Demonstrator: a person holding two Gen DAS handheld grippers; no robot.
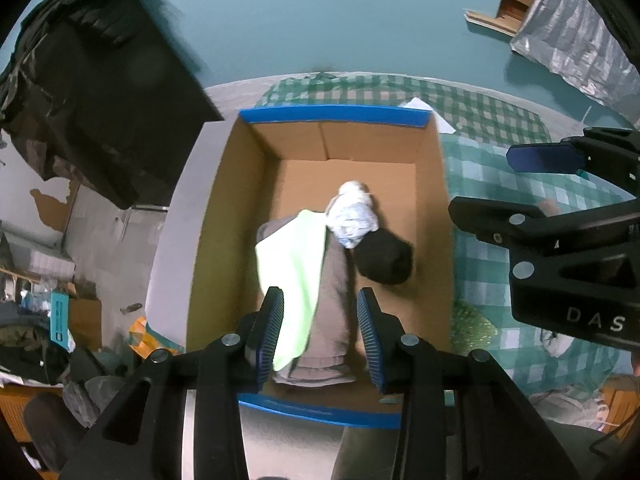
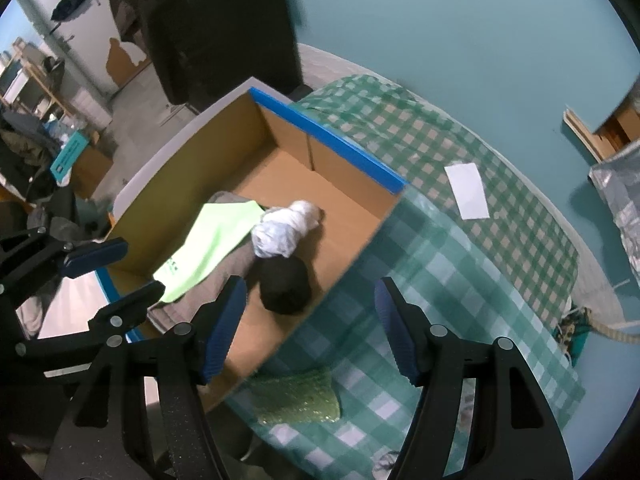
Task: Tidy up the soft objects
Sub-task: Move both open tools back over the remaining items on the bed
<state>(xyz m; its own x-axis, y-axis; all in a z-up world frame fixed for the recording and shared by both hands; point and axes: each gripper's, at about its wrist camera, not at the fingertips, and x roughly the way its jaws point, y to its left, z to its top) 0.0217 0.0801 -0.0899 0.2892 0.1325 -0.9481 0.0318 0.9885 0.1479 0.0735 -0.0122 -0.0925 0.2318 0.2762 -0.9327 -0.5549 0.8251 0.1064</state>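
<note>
- Inside the cardboard box [image 1: 224,216], four soft things lie together: a folded grey cloth [image 1: 334,300], a pale green cloth [image 1: 294,276] draped over its left side, a white crumpled bundle [image 1: 354,216] and a black rolled item [image 1: 384,256] touching that bundle.
- Possible trouble: the green cloth lies loose on the grey one, so a passing finger could drag it off or unfold the stack.
- Above the grey cloth hangs the left gripper [image 1: 320,336], jaws partly open and holding nothing; both cloths show in the gap, apparently below the pads.
- Over the box's right wall hangs the right gripper [image 2: 310,328], jaws wide apart and empty.
- Outside the box, a green sparkly cloth [image 2: 298,400] lies on the checked tablecloth [image 2: 460,280], just beside the wall, not yet packed.
- Farther off lies a white paper [image 2: 468,190].
</note>
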